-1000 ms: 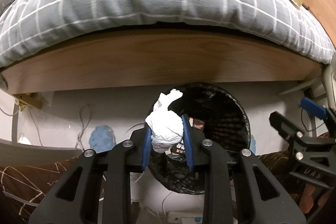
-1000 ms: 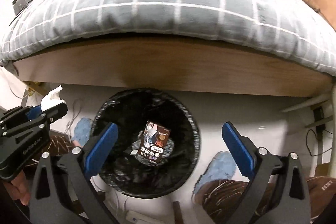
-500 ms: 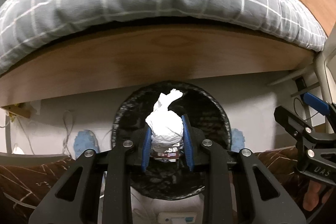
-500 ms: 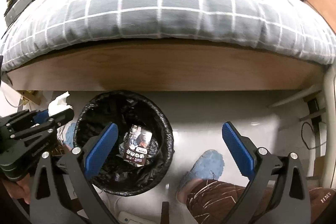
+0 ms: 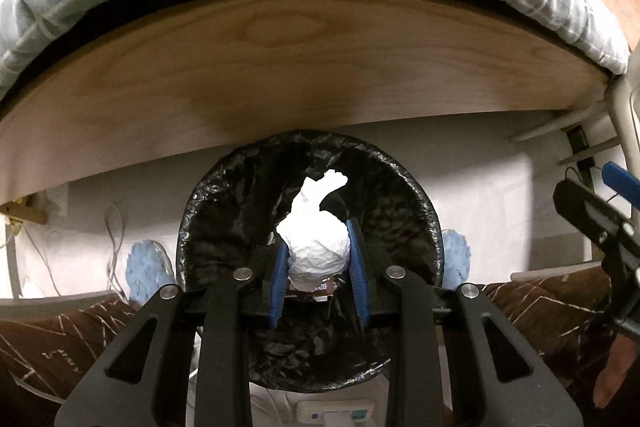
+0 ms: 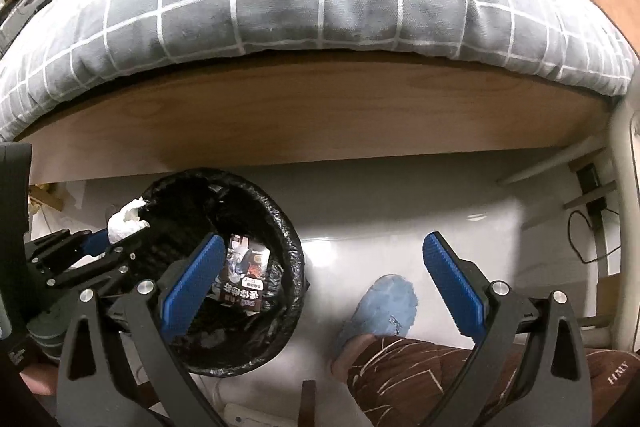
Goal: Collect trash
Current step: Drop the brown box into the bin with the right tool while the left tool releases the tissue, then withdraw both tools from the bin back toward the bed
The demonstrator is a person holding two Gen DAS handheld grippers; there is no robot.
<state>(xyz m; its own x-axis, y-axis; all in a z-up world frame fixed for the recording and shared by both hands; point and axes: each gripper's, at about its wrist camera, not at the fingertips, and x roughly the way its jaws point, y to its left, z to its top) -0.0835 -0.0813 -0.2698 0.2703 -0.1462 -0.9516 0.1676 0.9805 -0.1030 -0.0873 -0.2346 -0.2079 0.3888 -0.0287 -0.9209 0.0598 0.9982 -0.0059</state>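
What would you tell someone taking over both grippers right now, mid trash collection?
Left gripper: shut on the crumpled white tissue, held over the open mouth of the black-lined bin.
Right gripper: open, empty, to the right of the bin and above the floor.
Bin: on the floor beside the wooden bed frame; a printed snack wrapper already lies inside.
Done: wrapper binned, tissue carried to the bin.
Left: release the tissue into the bin, then look for more trash; items on the bed are too unclear to call.
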